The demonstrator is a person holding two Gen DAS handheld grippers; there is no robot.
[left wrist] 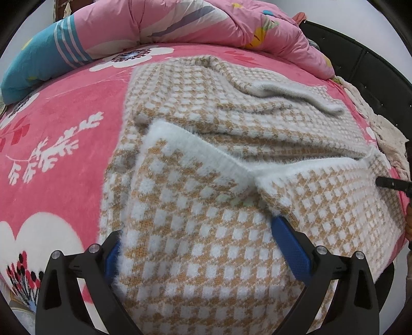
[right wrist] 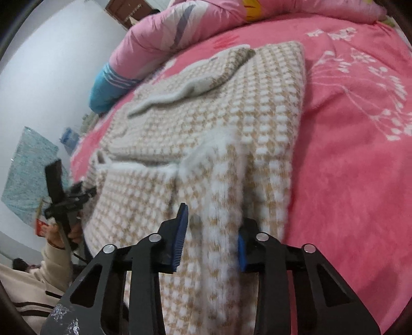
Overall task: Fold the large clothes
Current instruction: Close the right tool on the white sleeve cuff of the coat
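A fluffy tan-and-white checked sweater [left wrist: 206, 232] lies spread on a pink flowered bed cover [left wrist: 56, 159], its sleeves folded across the body with white cuffs meeting near the middle. My left gripper [left wrist: 202, 251] stands open and wide over the sweater's near part, one blue pad [left wrist: 113, 255] at the fabric's left edge and the other [left wrist: 291, 247] by a sleeve fold. In the right wrist view, my right gripper [right wrist: 211, 244] is shut on a raised ridge of the sweater [right wrist: 219, 195], with blue pads [right wrist: 180, 237] against both sides. That ridge looks blurred.
A bundled pink quilt [left wrist: 206, 23] and a blue striped pillow [left wrist: 38, 59] lie at the bed's far side. A dark bed frame [left wrist: 360, 67] and white lace cloth [left wrist: 381, 128] edge the right. A person's hand [right wrist: 55, 232] and cream sleeve [right wrist: 33, 278] show near a white wall [right wrist: 51, 64].
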